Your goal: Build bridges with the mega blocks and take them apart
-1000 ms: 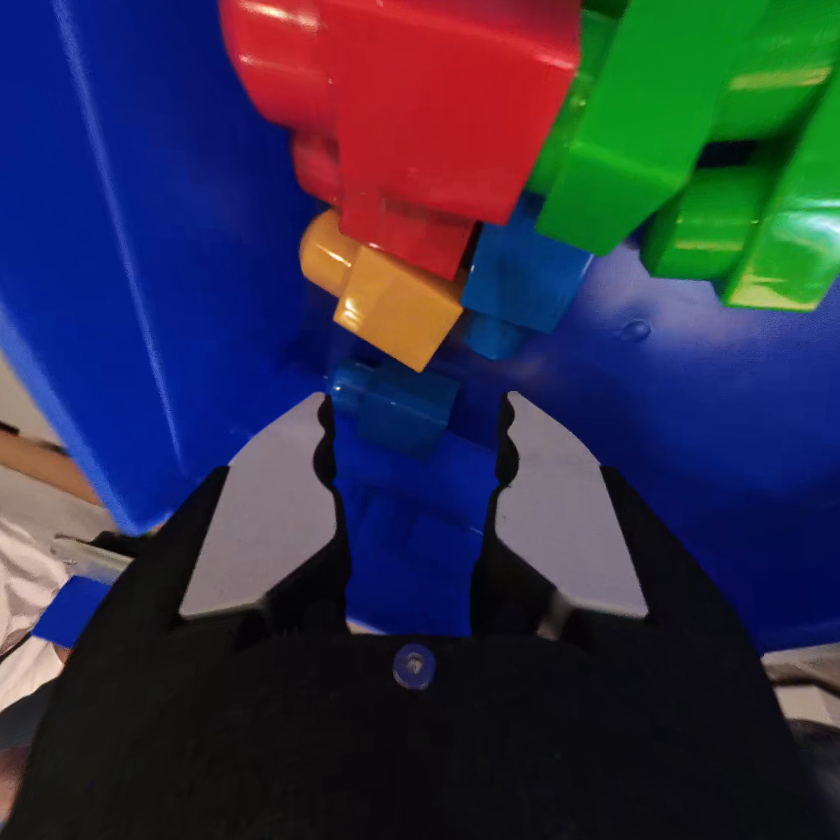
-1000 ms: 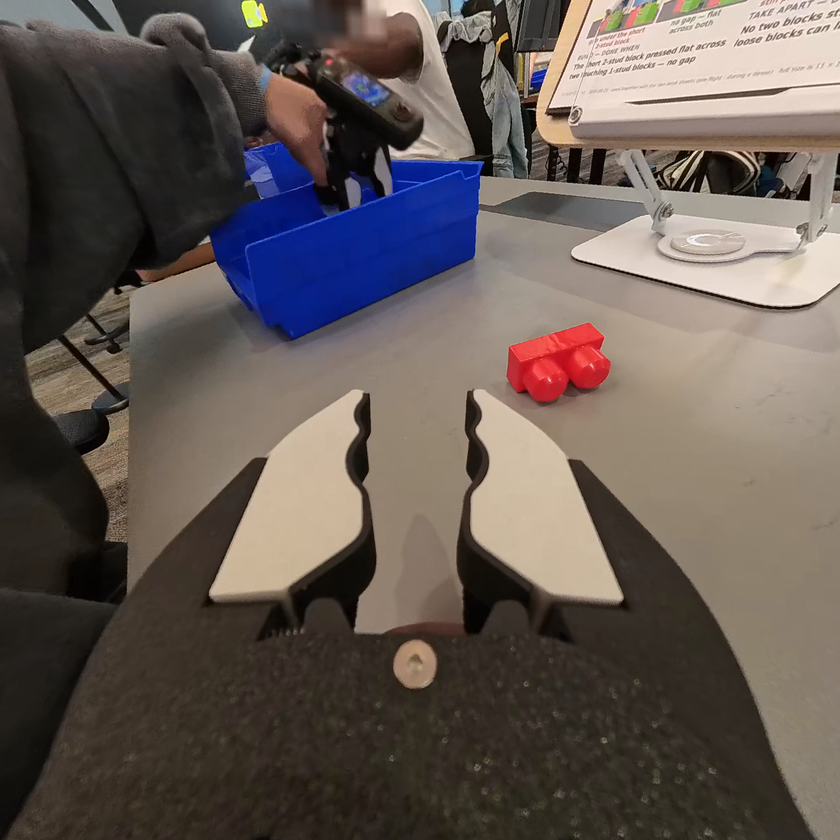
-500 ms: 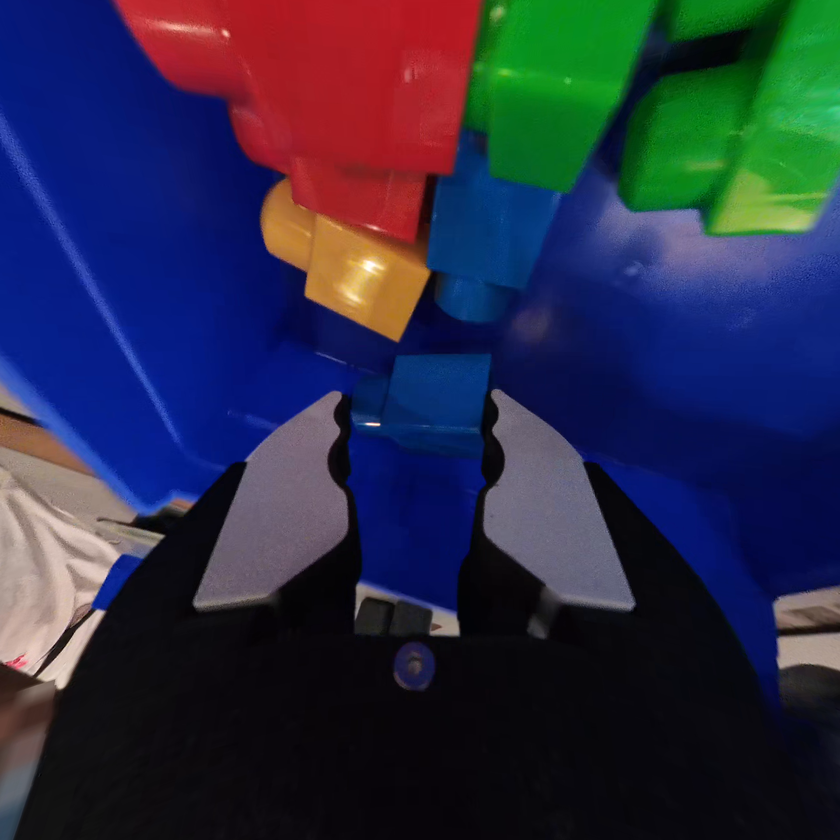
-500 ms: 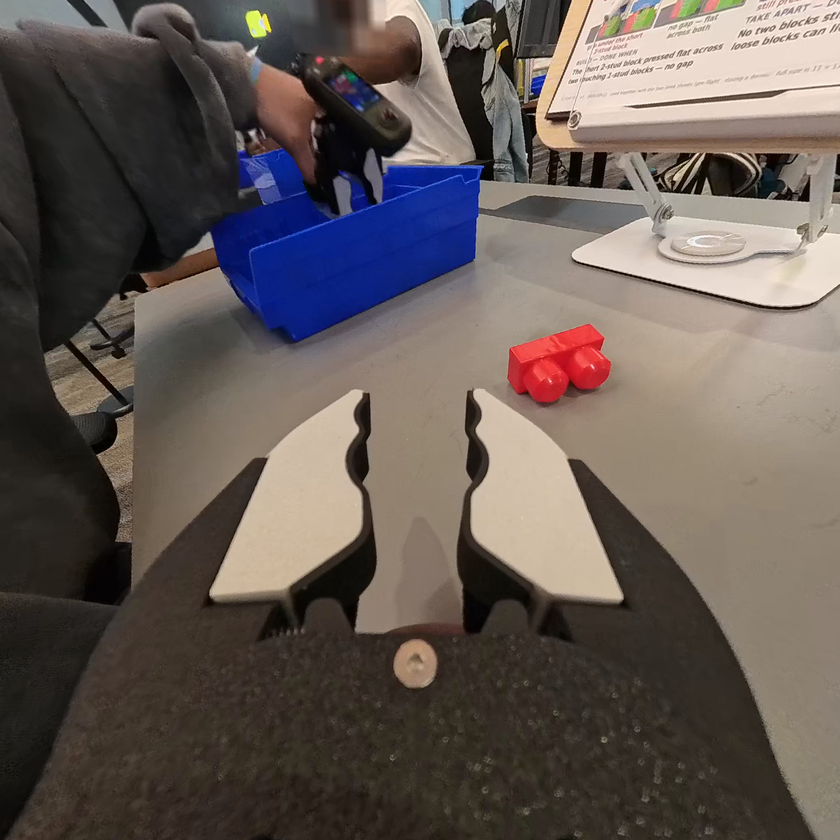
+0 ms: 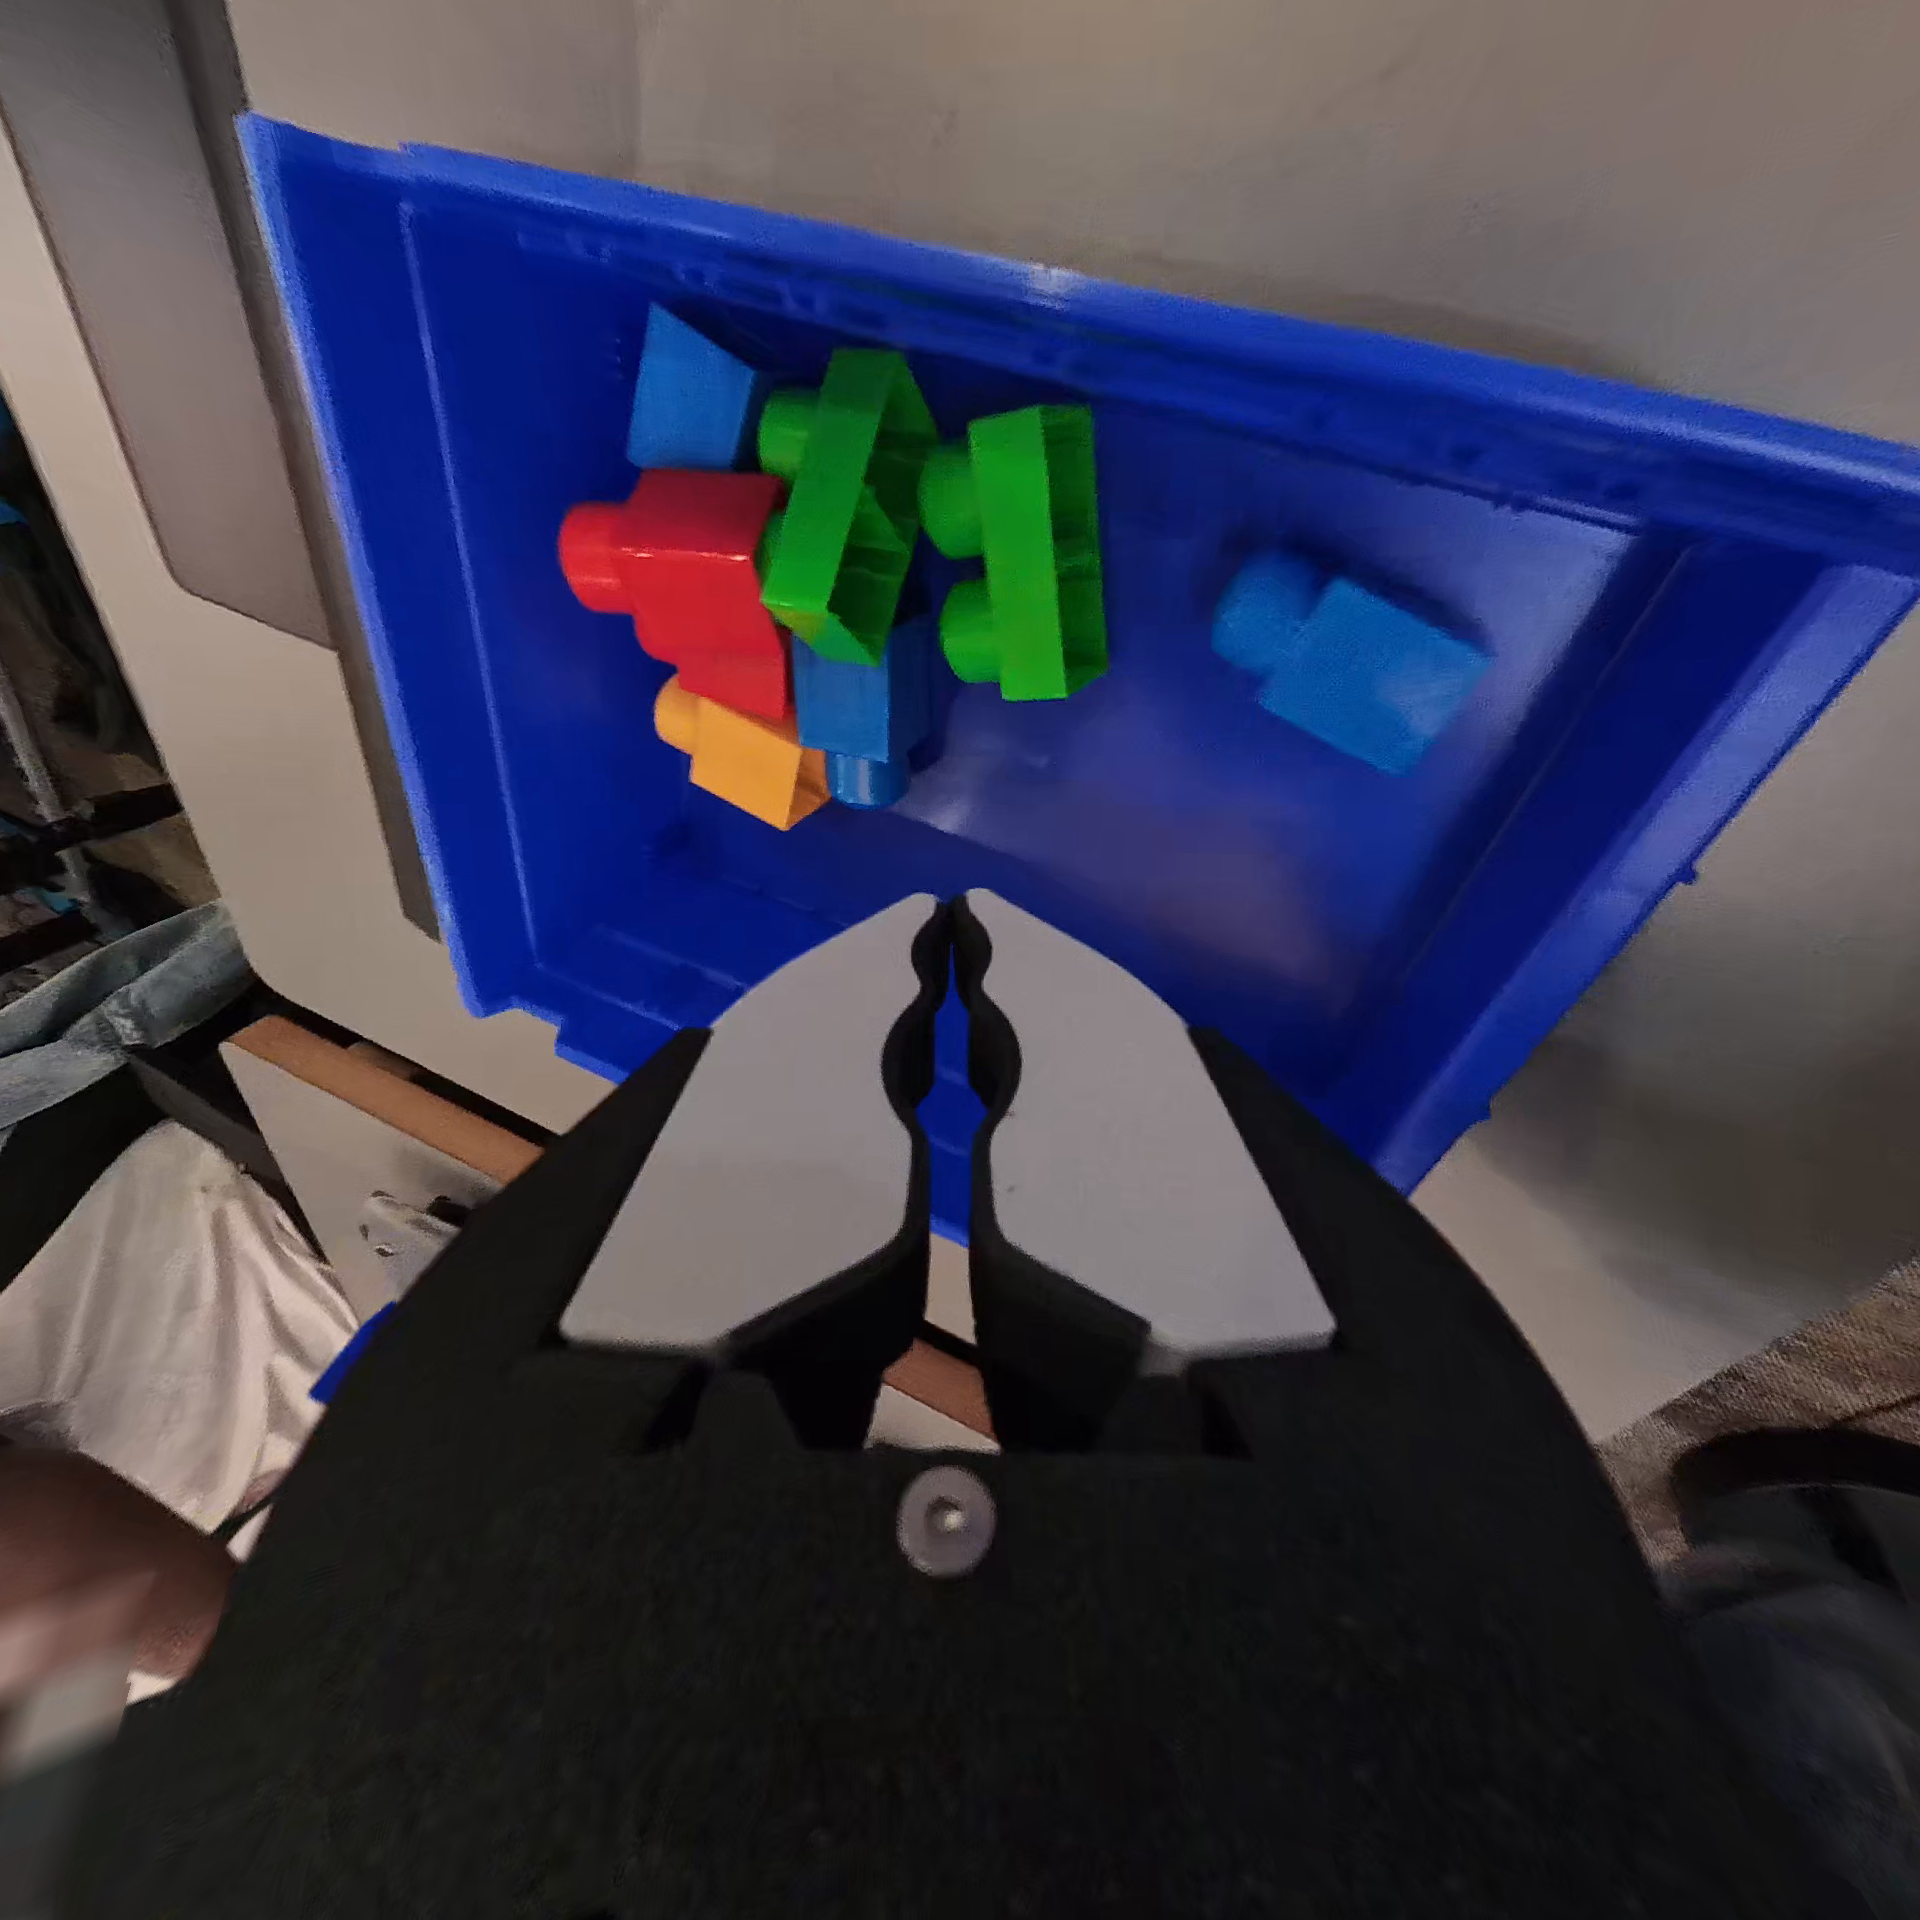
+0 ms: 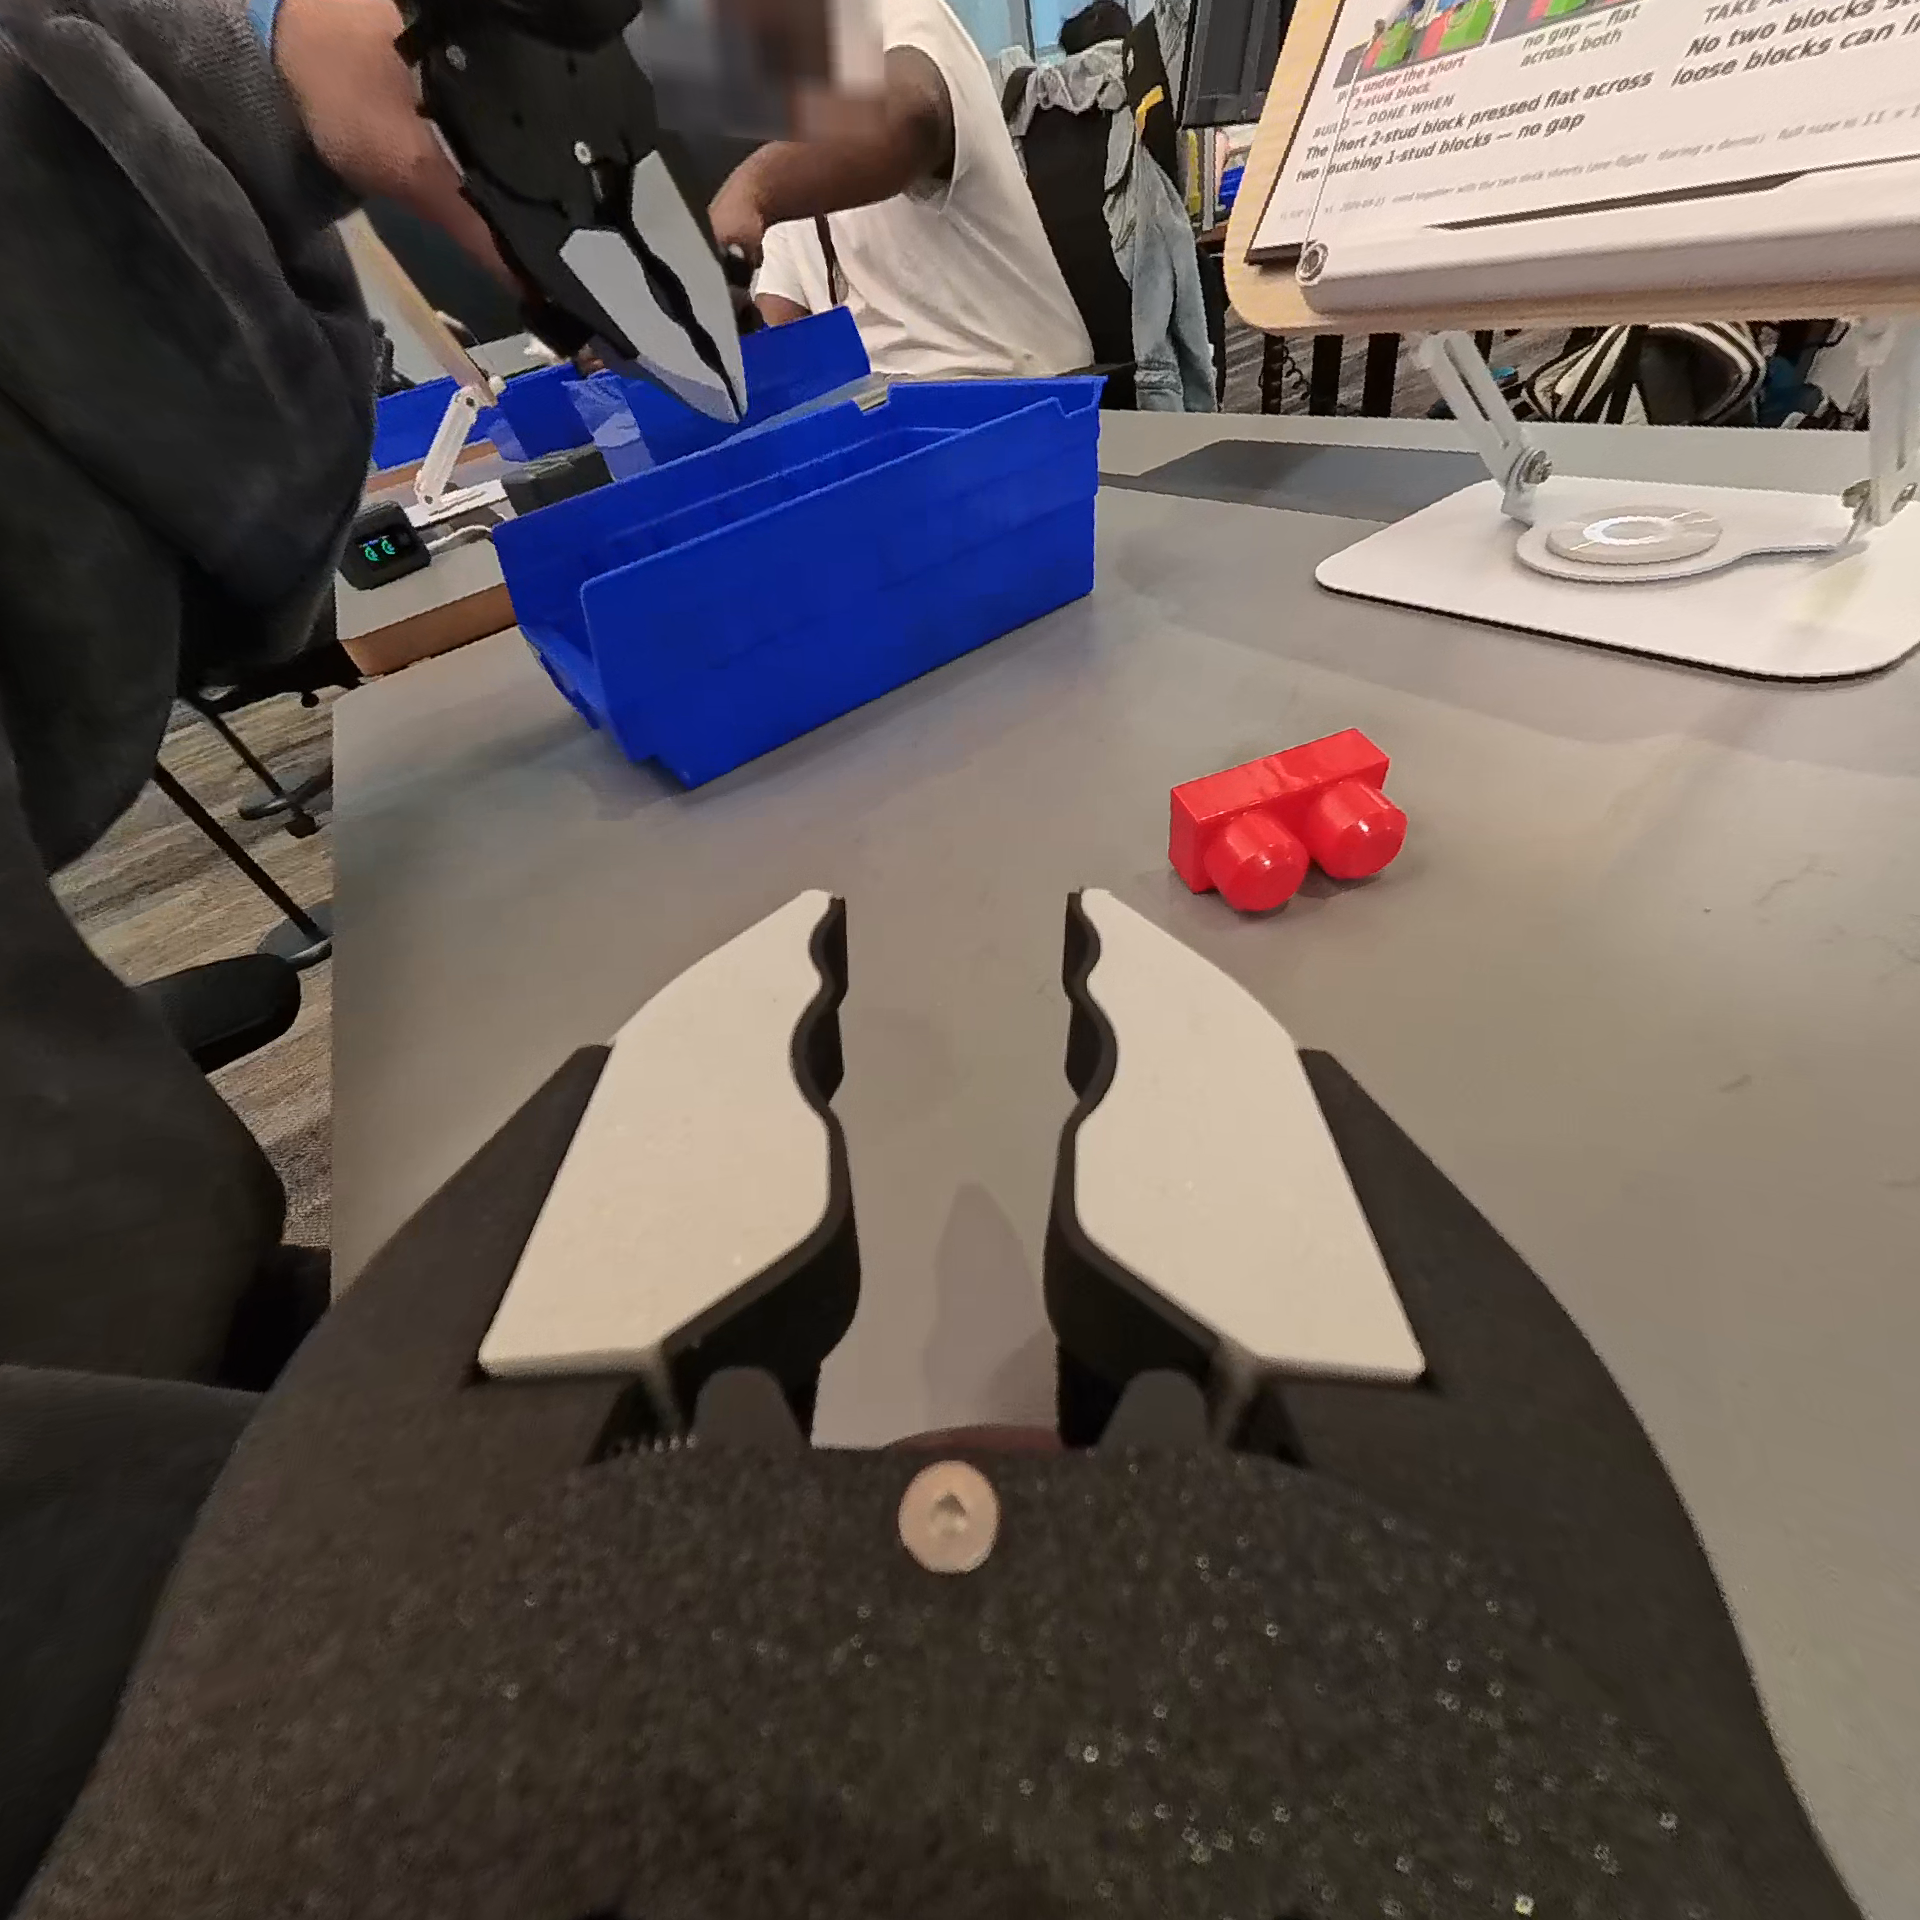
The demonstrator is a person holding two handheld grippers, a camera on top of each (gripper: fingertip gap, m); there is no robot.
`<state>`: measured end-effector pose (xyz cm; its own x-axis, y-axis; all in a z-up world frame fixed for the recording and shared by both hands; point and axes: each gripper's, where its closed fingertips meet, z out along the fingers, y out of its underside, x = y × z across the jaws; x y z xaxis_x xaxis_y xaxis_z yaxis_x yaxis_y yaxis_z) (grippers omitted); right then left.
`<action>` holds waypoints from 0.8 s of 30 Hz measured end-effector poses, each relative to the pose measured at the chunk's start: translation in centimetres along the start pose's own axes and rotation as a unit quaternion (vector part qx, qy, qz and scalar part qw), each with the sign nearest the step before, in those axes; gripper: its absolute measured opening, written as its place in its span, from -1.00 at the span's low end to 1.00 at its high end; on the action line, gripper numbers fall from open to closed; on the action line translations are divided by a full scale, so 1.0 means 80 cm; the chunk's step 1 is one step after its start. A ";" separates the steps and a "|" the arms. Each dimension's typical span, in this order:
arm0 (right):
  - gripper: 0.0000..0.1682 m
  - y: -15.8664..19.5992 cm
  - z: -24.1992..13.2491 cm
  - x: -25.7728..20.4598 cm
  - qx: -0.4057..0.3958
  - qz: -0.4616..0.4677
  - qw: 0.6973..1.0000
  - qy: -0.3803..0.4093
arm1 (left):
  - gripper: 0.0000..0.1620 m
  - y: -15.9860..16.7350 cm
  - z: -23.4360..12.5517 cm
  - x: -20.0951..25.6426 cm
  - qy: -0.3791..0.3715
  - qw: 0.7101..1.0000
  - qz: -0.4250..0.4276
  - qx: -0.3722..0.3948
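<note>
Above the blue bin [image 5: 1507,914], in the left wrist view, the left gripper [image 5: 951,909] hangs with its fingers pressed together at the tips and nothing between them. Below it the bin sits on the grey table [image 5: 1247,125]. A heap of blocks lies toward one end of the bin: a red block [image 5: 686,582], two green blocks [image 5: 847,509] [image 5: 1029,551], an orange block [image 5: 748,758] and blue ones [image 5: 686,395] [image 5: 862,707], all touching or overlapping. One more blue block [image 5: 1351,665] lies alone, well apart from the heap, nearer the other end. The picture is slightly blurred.

In the right wrist view, the right gripper [image 6: 951,925] is low over the table [image 6: 1558,1039], its fingers spread with a clear gap and holding nothing. A red two-stud block [image 6: 1283,816] lies on its side on the table, just ahead and to the right of the fingertips, studs toward the camera. Farther back and to the left stands the bin [image 6: 831,603], and the left gripper [image 6: 727,400] shows above its far rim, tips together, held by a person in a dark sleeve [image 6: 177,312]. At the right a white stand [image 6: 1621,571] carries a printed sheet [image 6: 1621,135]. Another person in a white shirt [image 6: 966,270] is behind the table.
</note>
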<state>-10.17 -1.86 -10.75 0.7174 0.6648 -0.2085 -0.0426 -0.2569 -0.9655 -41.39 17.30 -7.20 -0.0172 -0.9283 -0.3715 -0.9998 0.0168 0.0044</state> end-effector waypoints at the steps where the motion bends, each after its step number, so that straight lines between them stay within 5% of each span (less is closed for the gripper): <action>1: -0.53 0.000 0.000 0.000 0.000 0.000 1.000 0.000 | -1.00 0.000 0.000 0.002 -0.009 1.000 -0.009 0.002; 8: -0.53 0.000 0.000 0.000 -0.001 0.002 1.000 -0.001 | -0.42 -0.001 0.029 0.080 0.081 0.994 -0.063 0.042; 16: -0.54 0.004 0.004 0.000 -0.013 0.007 1.000 -0.005 | -0.10 -0.036 0.084 0.132 0.227 0.959 -0.143 0.090; 24: -0.55 0.003 0.003 0.001 -0.011 0.014 1.000 -0.008 | -0.16 -0.007 0.076 0.118 0.183 0.976 -0.112 0.028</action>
<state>-10.27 -1.67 -11.05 0.7055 0.6676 -0.2379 -0.0471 -0.2907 -0.9556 -40.99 10.79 -16.39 0.1918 -0.9814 -0.0004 -0.9772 -0.1910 -0.0933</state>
